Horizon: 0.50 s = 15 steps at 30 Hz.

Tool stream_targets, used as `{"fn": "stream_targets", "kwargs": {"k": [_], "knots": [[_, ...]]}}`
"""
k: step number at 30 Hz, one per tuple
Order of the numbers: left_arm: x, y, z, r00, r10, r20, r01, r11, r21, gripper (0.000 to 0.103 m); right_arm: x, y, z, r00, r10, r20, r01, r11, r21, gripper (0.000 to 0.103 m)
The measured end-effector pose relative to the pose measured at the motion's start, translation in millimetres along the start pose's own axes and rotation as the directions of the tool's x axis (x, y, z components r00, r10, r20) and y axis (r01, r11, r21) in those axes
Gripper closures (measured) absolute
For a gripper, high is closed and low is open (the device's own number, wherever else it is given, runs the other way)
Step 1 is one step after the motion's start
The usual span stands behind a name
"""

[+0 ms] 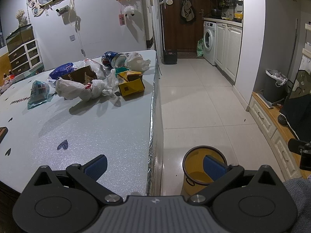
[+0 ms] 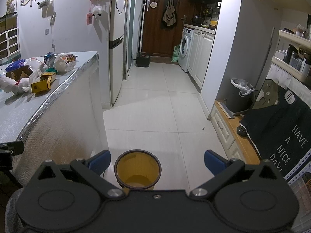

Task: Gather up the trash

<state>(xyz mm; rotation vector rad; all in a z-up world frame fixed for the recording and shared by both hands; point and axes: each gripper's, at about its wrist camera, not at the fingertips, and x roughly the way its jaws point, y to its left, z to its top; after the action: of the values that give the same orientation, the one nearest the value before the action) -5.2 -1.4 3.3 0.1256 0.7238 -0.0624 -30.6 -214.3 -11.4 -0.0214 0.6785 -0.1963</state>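
Note:
A pile of trash lies at the far part of the grey table (image 1: 97, 128): a yellow carton (image 1: 131, 86), a blue can (image 1: 113, 59) on its side, crumpled white plastic bags (image 1: 77, 89), a brown cardboard piece (image 1: 78, 76) and a teal wrapper (image 1: 38, 93). The pile also shows in the right wrist view, with the yellow carton (image 2: 40, 86). A yellow bin (image 1: 202, 171) stands on the floor beside the table; it shows in the right wrist view (image 2: 138, 169) too. My left gripper (image 1: 155, 165) is open and empty over the table's near edge. My right gripper (image 2: 157, 162) is open and empty above the bin.
The table's foil-wrapped edge (image 1: 153, 116) runs down the middle. A dark lined waste bin (image 2: 241, 95) stands at the right by a low wooden cabinet (image 2: 229, 128). A fridge (image 2: 116, 44), a washing machine (image 2: 185, 48) and a brown door (image 2: 163, 17) lie beyond the tiled floor (image 2: 155, 106).

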Motion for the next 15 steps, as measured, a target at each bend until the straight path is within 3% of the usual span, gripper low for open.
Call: {"fn": "stream_targets", "kwargs": {"k": [15], "knots": [[0.2, -0.5, 0.8, 1.0, 0.0, 0.002, 0.0, 1.0, 0.002, 0.0, 0.6, 0.7, 0.2, 1.0, -0.001, -0.001, 0.001, 1.0, 0.0, 0.0]]}}
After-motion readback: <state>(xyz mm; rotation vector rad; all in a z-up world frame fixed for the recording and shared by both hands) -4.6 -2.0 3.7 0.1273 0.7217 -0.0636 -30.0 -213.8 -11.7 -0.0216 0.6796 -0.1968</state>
